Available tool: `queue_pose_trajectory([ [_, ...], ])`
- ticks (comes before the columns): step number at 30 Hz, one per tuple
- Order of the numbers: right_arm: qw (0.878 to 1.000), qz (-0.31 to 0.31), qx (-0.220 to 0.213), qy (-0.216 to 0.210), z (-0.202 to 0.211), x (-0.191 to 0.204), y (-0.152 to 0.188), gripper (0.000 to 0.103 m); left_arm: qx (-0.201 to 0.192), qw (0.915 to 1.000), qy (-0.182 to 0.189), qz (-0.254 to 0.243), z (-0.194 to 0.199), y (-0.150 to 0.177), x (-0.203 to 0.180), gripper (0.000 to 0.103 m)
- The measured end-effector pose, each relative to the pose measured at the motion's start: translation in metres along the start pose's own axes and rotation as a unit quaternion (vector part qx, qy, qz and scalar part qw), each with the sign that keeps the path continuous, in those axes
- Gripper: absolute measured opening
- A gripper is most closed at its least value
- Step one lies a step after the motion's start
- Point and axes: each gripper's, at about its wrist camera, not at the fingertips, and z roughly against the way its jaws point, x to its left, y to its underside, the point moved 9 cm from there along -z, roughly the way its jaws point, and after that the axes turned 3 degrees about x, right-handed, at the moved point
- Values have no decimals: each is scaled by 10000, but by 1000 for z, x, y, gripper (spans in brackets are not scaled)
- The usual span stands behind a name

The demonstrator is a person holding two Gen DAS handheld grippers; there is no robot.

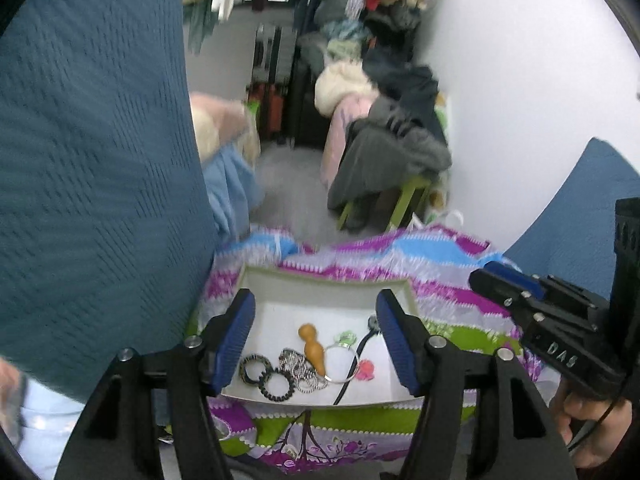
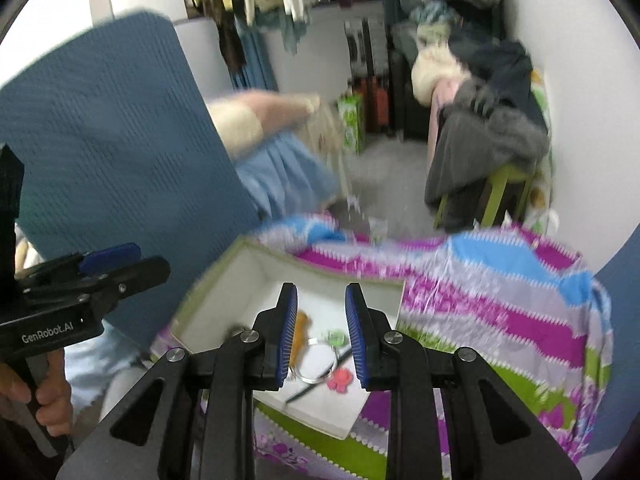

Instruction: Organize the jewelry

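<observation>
A shallow white box (image 1: 316, 288) (image 2: 224, 308) lies on a striped bedspread and holds jewelry: an orange wooden pendant (image 1: 314, 350) (image 2: 299, 334), beaded bracelets (image 1: 264, 372), a silver bangle (image 1: 342, 364) (image 2: 318, 366), a green ring (image 1: 345, 338) (image 2: 335, 338), a pink charm (image 1: 365, 370) (image 2: 340, 381) and a black cord (image 1: 352, 372). My left gripper (image 1: 316, 344) hovers above the box, open and empty. My right gripper (image 2: 322, 336) hovers above the box's right part, open and empty; it also shows at the right of the left wrist view (image 1: 516, 284).
The striped purple, blue and green bedspread (image 2: 480, 300) covers the surface. A blue cushion (image 1: 92, 160) stands to the left. A green stool piled with clothes (image 1: 392, 152) stands beyond, by a white wall. Clothes hang at the back.
</observation>
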Motion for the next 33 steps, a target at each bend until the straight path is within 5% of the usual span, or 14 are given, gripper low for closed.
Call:
queue_pose_trajectory([
  [5, 9981, 34, -610, -25, 57, 11, -23, 25, -668, 9977, -50, -84, 64, -19, -18, 68],
  [15, 9903, -56, -1385, 133, 136, 14, -21, 27, -1185, 9927, -76, -202, 126, -18, -49, 81],
  [21, 9878, 17, -1507, 402, 157, 15, 9, 29, -1048, 9943, -180, -40, 125, 0, -48, 81],
  [29, 9938, -150, -1021, 425, 140, 6, 52, 34, -497, 9982, -348, 32, 102, 44, -40, 81],
  [33, 9946, -278, -880, 473, 131, 0, 72, 52, -264, 9989, -377, 86, 94, 66, -33, 81],
])
